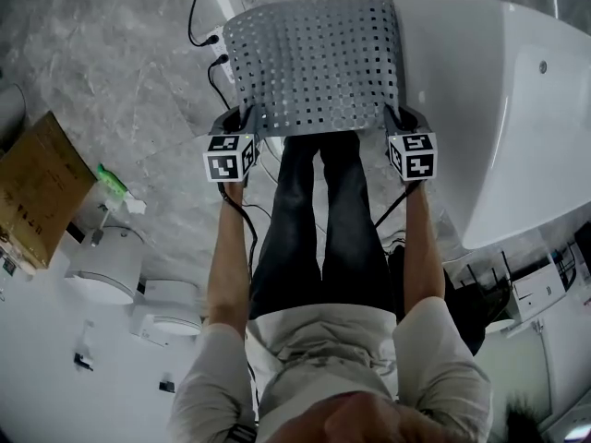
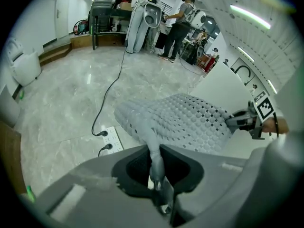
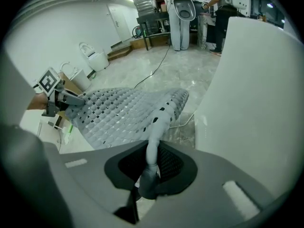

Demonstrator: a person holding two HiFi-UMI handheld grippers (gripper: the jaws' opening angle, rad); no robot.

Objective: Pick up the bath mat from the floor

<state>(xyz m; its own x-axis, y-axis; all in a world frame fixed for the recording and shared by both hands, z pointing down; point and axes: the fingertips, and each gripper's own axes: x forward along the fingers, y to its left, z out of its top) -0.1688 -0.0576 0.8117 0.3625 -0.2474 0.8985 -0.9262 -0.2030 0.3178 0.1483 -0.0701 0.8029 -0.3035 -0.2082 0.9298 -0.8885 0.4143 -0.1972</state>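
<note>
Grey marbled floor [image 1: 138, 90] filled the head view, with a white bathtub [image 1: 499, 109] at the right. Beside the tub the bath mat [image 1: 314, 63], a perforated grey sheet, was spread out and apparently off the floor. Its near edge ran across from the left gripper [image 1: 249, 118] to the right gripper [image 1: 395, 116], one at each near corner. The rest of the mat lay beyond both tongs, no nearer to one hand than the other.

In the left gripper view the jaws were clamped on a pinched fold of the mat's corner. The sheet stretched rightward to the other gripper, above a power strip [image 2: 110, 140] on the floor.

In the right gripper view the jaws likewise gripped a bunched corner, and the mat reached left to the opposite gripper. The tub wall stood close on the right.

Carrying it on would likely call for both hands to stay level and apart.
</note>
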